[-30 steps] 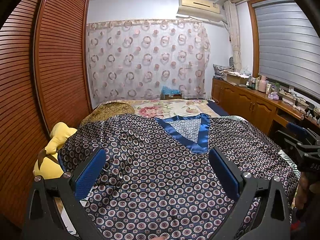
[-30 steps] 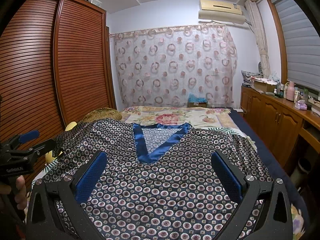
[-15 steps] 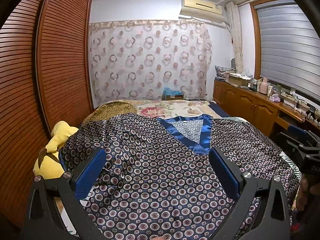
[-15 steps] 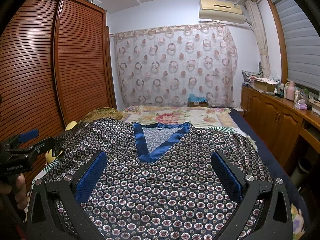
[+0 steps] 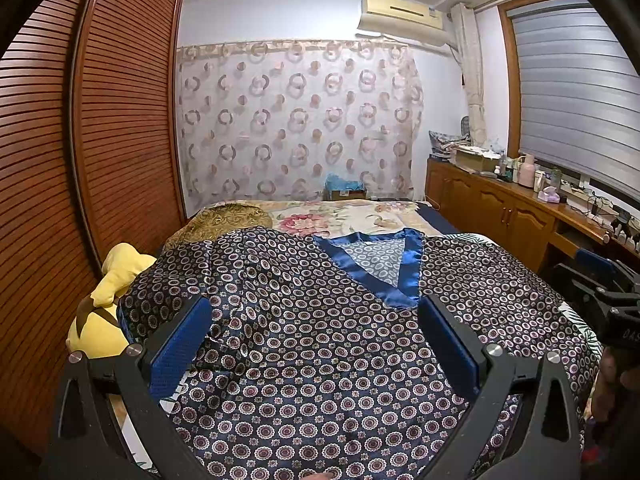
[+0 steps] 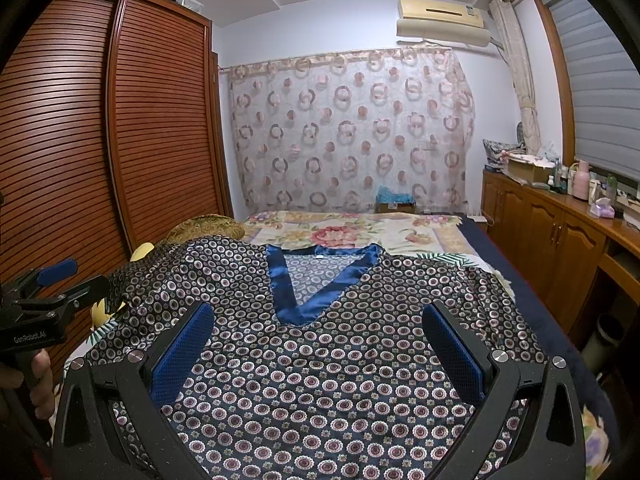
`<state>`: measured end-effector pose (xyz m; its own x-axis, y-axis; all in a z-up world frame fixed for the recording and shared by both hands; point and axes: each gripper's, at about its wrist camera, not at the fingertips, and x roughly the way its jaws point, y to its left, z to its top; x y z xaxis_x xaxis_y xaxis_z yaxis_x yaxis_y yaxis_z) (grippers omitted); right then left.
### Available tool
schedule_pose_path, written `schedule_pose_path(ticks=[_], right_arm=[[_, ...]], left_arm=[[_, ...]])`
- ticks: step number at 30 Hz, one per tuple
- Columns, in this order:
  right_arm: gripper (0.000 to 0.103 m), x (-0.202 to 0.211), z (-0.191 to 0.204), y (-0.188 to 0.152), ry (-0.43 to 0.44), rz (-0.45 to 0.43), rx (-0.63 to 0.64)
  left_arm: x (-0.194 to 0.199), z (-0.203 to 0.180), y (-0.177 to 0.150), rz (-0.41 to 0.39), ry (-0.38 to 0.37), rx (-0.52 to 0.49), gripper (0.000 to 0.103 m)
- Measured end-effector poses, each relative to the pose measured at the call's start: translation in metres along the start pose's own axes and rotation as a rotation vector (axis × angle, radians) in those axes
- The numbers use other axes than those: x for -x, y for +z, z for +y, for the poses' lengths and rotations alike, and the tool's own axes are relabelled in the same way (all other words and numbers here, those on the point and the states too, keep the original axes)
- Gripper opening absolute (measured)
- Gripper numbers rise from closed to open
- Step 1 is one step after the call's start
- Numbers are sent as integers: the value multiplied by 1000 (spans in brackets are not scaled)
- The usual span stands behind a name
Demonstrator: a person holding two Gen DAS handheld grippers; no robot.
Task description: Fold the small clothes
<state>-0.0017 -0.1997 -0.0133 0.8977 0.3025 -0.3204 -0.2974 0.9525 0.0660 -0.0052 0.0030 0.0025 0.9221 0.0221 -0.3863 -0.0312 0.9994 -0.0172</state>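
The left gripper (image 5: 316, 344) fills the bottom of the left wrist view, its two blue-padded fingers (image 5: 180, 344) spread wide apart with nothing between them. The right gripper (image 6: 318, 350) sits the same way at the bottom of the right wrist view, jaws wide open and empty. Both hover above a dark navy top (image 6: 320, 380) printed with small round medallions, spread flat and face up across the near end of a bed (image 6: 360, 232). Its shiny blue V-neck trim (image 6: 316, 300) lies just beyond the right gripper's fingertips, at centre frame. In the left wrist view the fabric bunches and wrinkles near the left finger. A yellow plush toy (image 5: 112, 308) lies beside the top at the left edge of the bed, with a gold patterned pillow (image 5: 224, 224) behind it. The floral bedspread shows at mid-frame beyond the collar. A slatted wooden wardrobe (image 6: 120, 128) fills the left side, a circle-patterned curtain (image 6: 352, 132) covers the far wall, an air conditioner (image 6: 440, 20) hangs at upper right, and a wooden tabletop (image 6: 560, 208) cluttered with bottles and boxes runs along the right. A hand (image 6: 40, 384) holds the other gripper's handle at lower left.
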Motion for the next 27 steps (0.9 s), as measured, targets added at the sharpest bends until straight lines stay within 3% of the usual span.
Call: schedule_pose_path(ticks=[20,27], right_arm=[[103,-1,0,0,3,-1,2],[103,-13,0,-3,20,34,7]], left_arm=[[1,-1,1,0,-2,-5,103],[-9,17,-5,37,-21,8,103]])
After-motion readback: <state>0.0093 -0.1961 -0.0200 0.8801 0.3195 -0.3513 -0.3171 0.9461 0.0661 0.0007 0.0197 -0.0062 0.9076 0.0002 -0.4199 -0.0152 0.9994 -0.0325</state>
